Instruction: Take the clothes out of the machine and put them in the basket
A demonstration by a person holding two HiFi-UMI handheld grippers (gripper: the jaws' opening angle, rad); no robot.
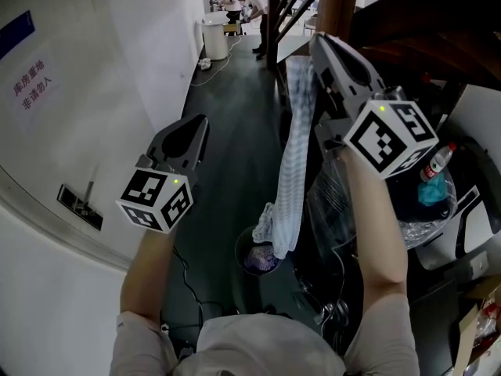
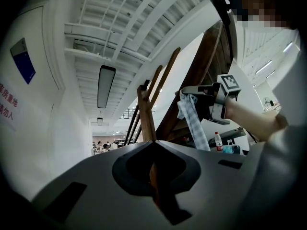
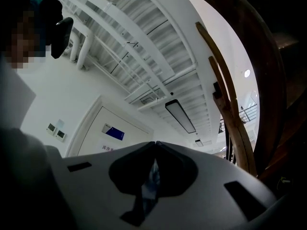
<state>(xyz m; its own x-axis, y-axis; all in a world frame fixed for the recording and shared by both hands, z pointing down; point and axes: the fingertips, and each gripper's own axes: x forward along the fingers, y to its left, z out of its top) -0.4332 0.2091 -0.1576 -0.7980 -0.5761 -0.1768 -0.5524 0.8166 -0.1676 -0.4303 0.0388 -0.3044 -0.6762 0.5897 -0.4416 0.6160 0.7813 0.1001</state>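
In the head view my right gripper (image 1: 315, 41) is raised high and shut on the top of a long blue-and-white checked cloth (image 1: 293, 163). The cloth hangs straight down, and its bunched lower end sits just above a dark round basket (image 1: 243, 245) on the floor, which has purple clothing inside. The left gripper view shows the same cloth (image 2: 194, 123) dangling from the right gripper (image 2: 183, 92). A strip of the cloth (image 3: 152, 181) shows between the jaws in the right gripper view. My left gripper (image 1: 202, 122) is held out to the cloth's left, apart from it, its jaws together and empty.
A white wall with a red-lettered sign (image 1: 31, 84) runs along the left. A plastic-wrapped object (image 1: 337, 194) and a red-capped bottle (image 1: 434, 165) are on the right, under a dark wooden staircase (image 1: 337, 6). A white bin (image 1: 215, 37) and people stand far down the corridor.
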